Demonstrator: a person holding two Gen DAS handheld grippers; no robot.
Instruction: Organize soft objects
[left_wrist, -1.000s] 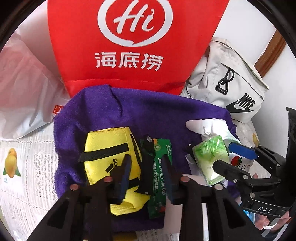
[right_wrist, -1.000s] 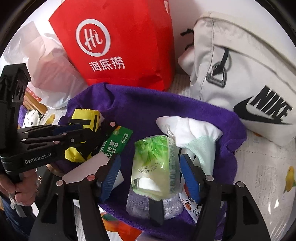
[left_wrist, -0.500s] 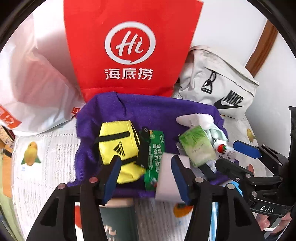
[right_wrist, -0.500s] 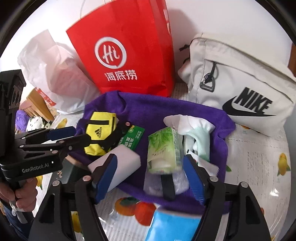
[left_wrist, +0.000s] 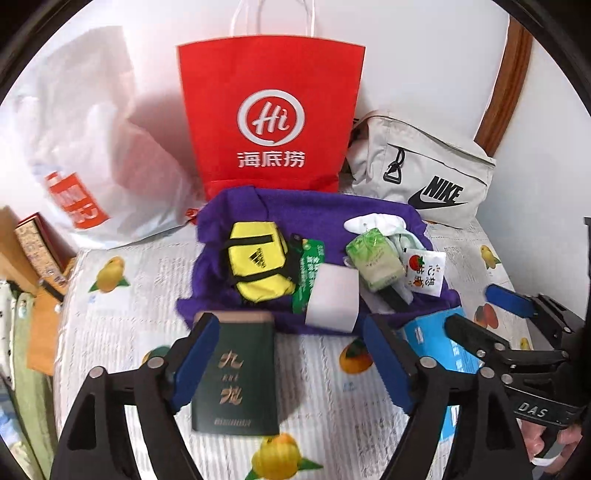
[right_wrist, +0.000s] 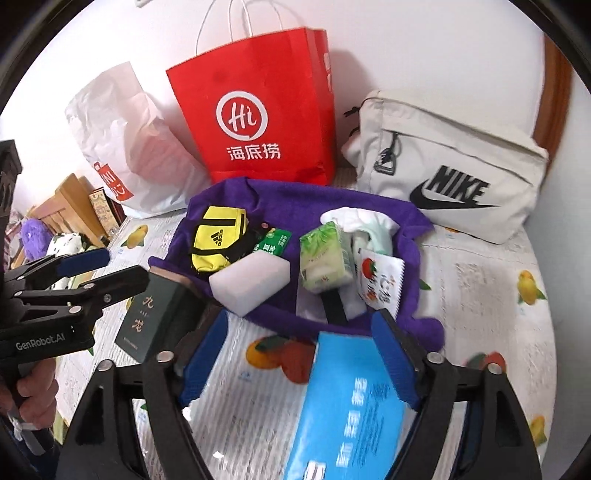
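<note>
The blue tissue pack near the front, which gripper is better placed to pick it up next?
Right, probably. The blue tissue pack lies directly between the right gripper and its open fingers, while the left gripper is open over the dark green box.

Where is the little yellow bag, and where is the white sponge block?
yellow bag (left_wrist: 258, 266), left wrist view, on its front panel.
white sponge block (right_wrist: 251, 282), right wrist view, on its top face.

Purple towel (left_wrist: 317, 210), yellow pouch (left_wrist: 258, 262) (black stripes)
</note>
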